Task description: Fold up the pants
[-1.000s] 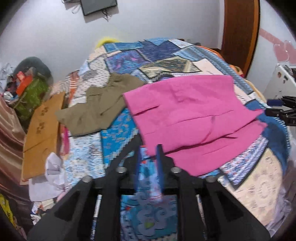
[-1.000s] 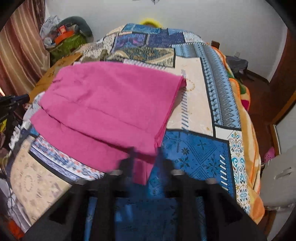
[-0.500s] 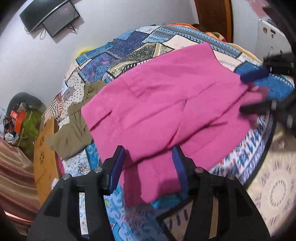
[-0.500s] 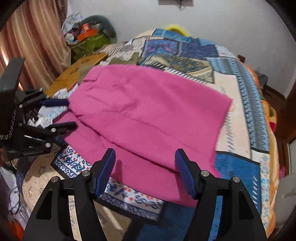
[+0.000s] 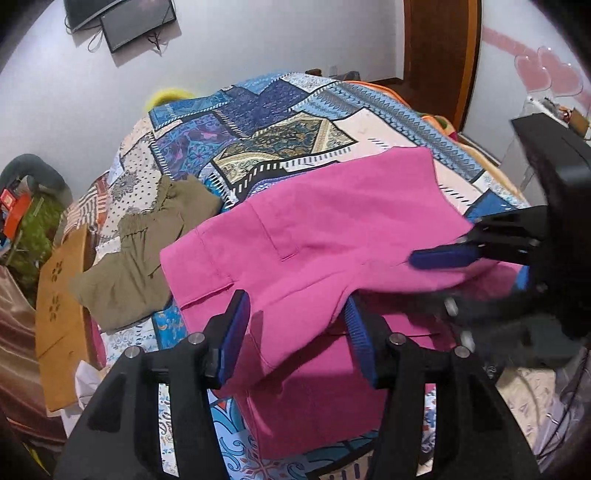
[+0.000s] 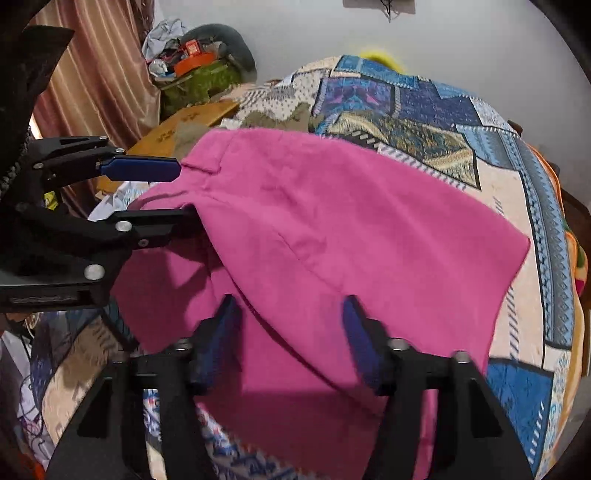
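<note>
Bed (image 5: 369, 129): pink pants (image 5: 332, 229) nearer, fingers (image 5: 236, 332) wider.

1. The pants (image 5: 332, 236) are seen in plain bright pink, with no print.
2. The bedspread (image 5: 280, 122) is patterned as patchwork: blue, purple, cream and teal blocks, filled with zigzags, dots and floral motifs, and edged in black-and-white dashes.
3. An olive-green garment (image 5: 144, 251) is shown in a single flat colour.
4. The left gripper (image 5: 295, 332) and the right gripper (image 6: 291, 332) are coloured black, with blue pads on the fingers (image 6: 140, 168).
5. The curtain (image 6: 99, 74) is striped in brownish pink.
6. A tan board (image 5: 59, 325) is marked with small darker flower shapes.
7. The wall (image 5: 258, 33) is painted white.
</note>
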